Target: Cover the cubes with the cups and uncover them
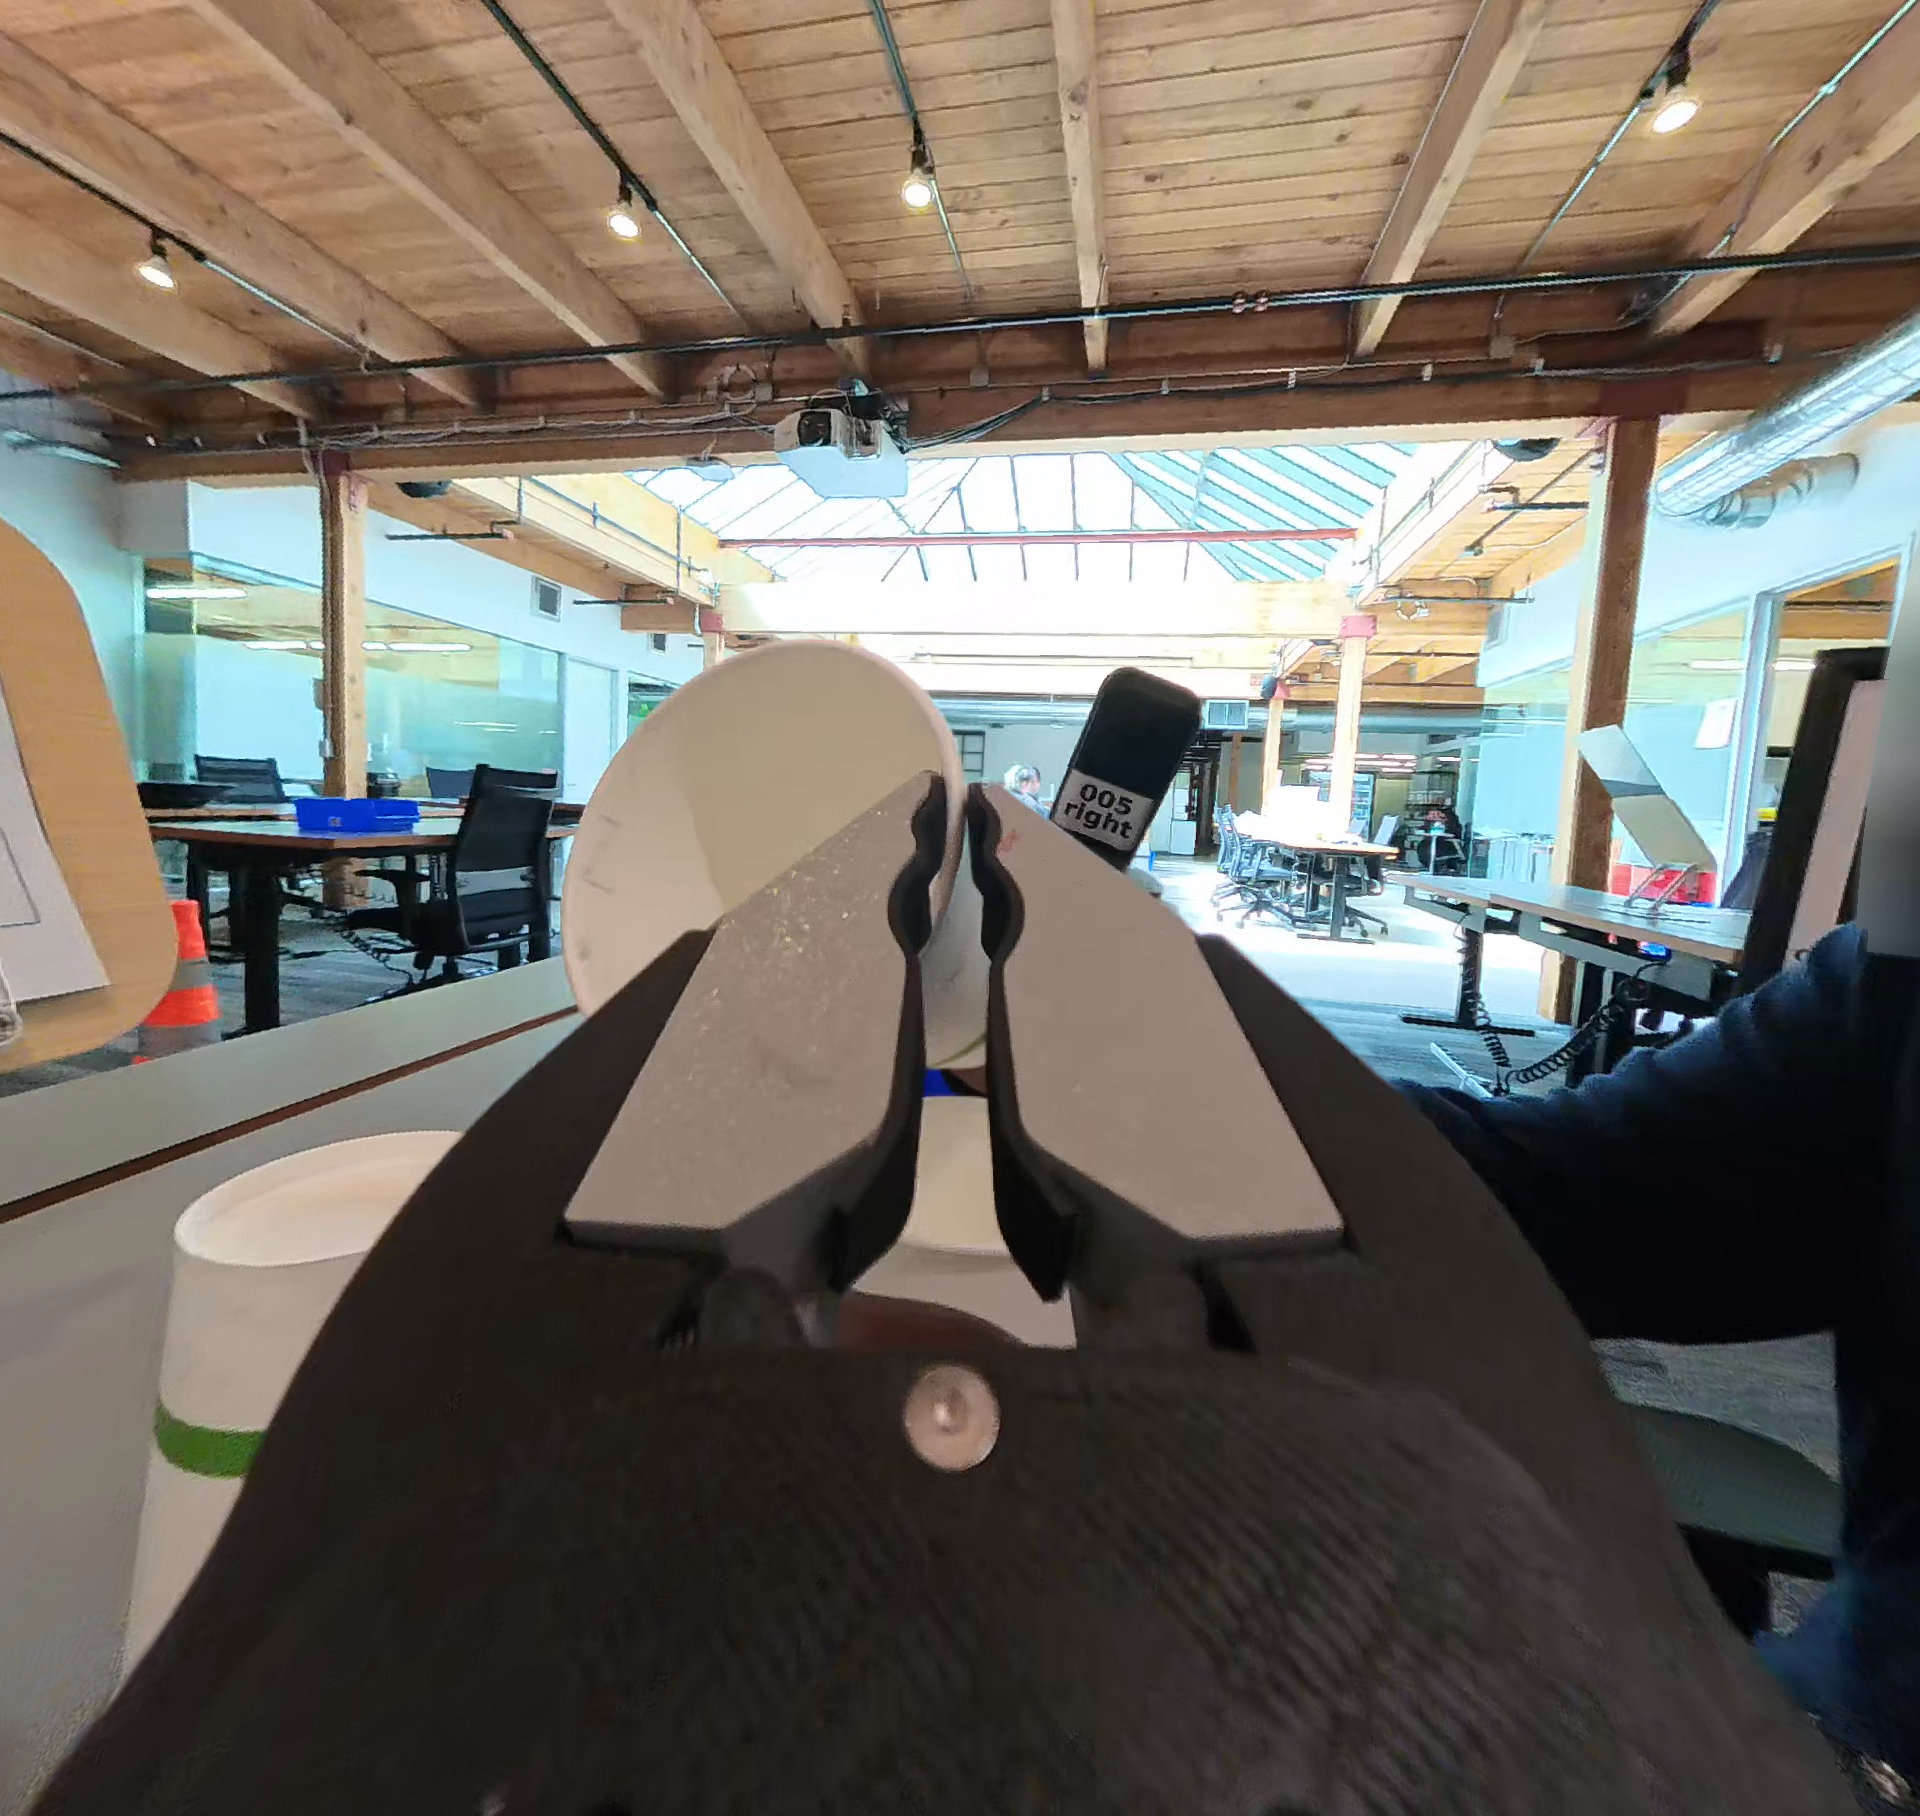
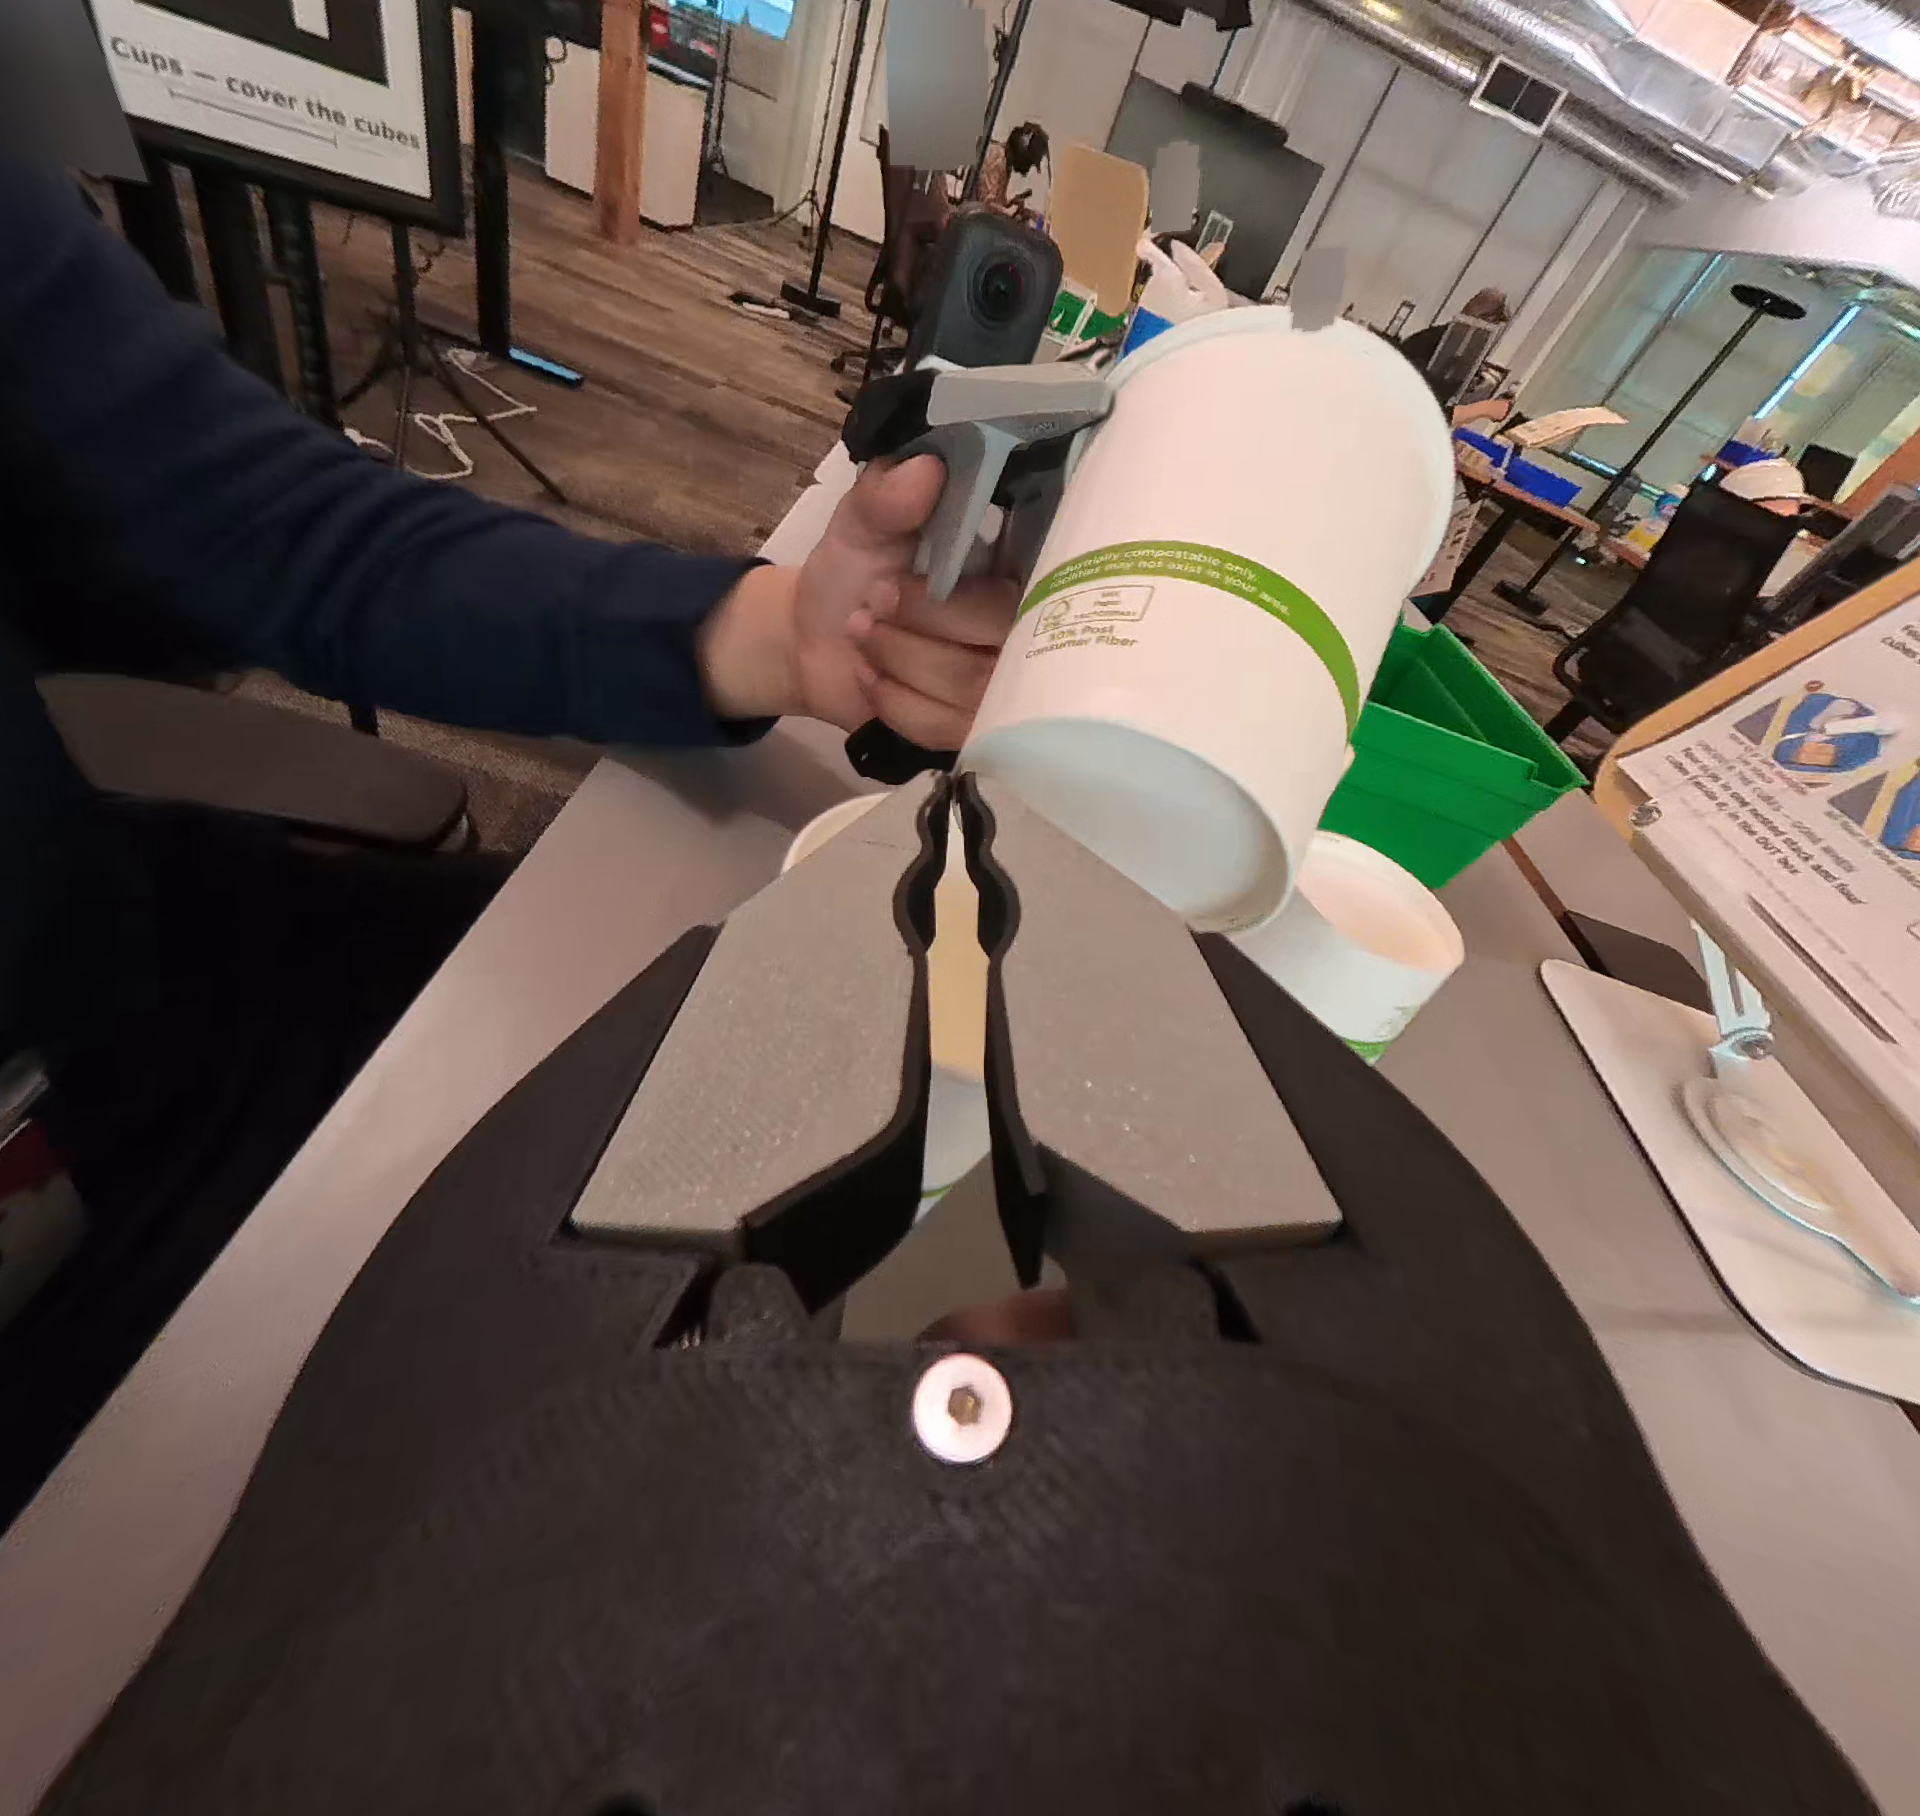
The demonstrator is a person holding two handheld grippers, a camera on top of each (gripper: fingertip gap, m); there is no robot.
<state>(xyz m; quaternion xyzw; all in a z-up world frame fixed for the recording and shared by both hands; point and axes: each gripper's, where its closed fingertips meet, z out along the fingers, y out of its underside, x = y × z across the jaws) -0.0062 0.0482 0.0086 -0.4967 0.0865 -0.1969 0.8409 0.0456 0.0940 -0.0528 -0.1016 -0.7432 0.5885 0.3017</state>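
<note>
One white paper cup (image 2: pixel 1226 623) pinched by its rim wall in left gripper (image 1: pixel 964 810); right gripper (image 2: pixel 956 810) closed, empty. Best kept pinched firmly, turned mouth-down, lowered squarely over cube.

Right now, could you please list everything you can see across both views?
Lifted cup: one, white with a green band, tilted in the air, its rim pinched by the left gripper.
Cups on the table: one upside down at near left; one upside down under the lifted cup; another partly hidden behind the right gripper.
Bin: one, green, beyond the cups.
Table: one, grey.
Instruction board: one, on a stand at right.
Cubes: none visible.
Left gripper: pads pressed on the cup's wall.
Right gripper: shut, holding nothing.
Hand: one, dark blue sleeve.
</note>
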